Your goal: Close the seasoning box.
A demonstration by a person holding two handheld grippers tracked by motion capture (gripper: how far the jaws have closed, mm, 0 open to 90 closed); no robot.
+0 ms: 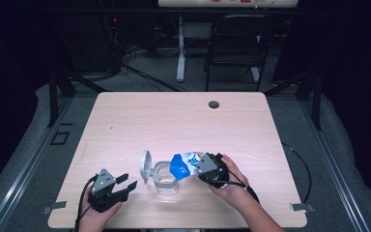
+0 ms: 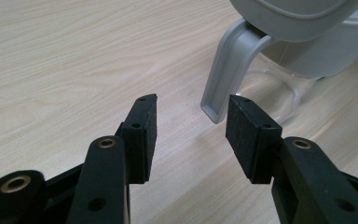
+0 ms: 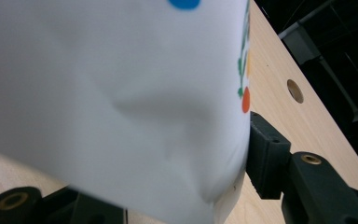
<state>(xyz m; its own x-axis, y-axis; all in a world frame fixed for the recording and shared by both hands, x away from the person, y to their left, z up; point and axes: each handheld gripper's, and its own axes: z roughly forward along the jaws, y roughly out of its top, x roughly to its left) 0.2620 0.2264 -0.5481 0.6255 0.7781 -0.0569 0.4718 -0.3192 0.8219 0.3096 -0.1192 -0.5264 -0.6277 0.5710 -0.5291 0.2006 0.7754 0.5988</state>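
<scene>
— While the right gripper holds that blue-and-white carton, how is the carton lying?

— Tipped over on its side, its blue end leaning toward the mouth of the clear pitcher and just above its rim. In the right gripper view the carton's white wall sits pressed between the fingers, dented where they squeeze it, so the grip is closed on the carton at a fairly wide spread.

— And the pitcher?

— It stands upright on the tabletop near the front edge, between the two hands. Its grey lid is flipped up on the left side.

— What is the left gripper doing?

— It rests low over the tabletop just left of the pitcher, fingers spread wide with nothing between them. In the left gripper view the pitcher's grey handle hangs just beyond the fingers, close to the right-hand pad but not touching it.

— Can you see anything inside the pitcher?

— Its wall is clear, but whether it holds liquid I cannot tell.
</scene>
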